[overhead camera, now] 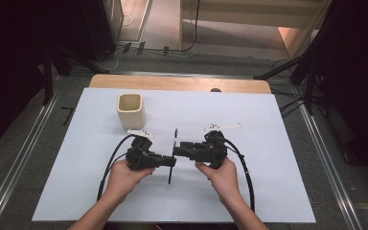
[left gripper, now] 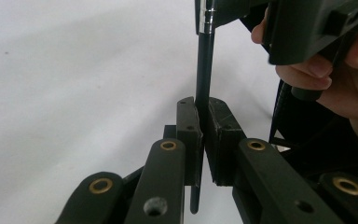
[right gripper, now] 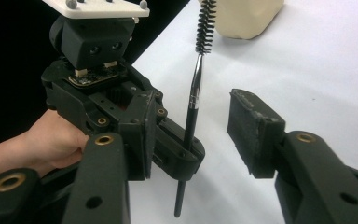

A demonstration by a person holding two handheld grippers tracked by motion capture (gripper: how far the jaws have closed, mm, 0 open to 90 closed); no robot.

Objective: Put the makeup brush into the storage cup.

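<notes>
A thin black spoolie brush (right gripper: 193, 100) is clamped by its handle in the left tool (left gripper: 201, 135), upright above the middle of the bench (overhead camera: 268, 191), nearer its front edge. The right tool (right gripper: 205, 140) stands parted around the handle, its pads clear of it. The step in hand is judged to be a handover, with the brush given over to the left tool. Next, the right tool would need drawing back, and the brush carrying toward the cream cup (overhead camera: 131, 110) near the far left corner.
</notes>
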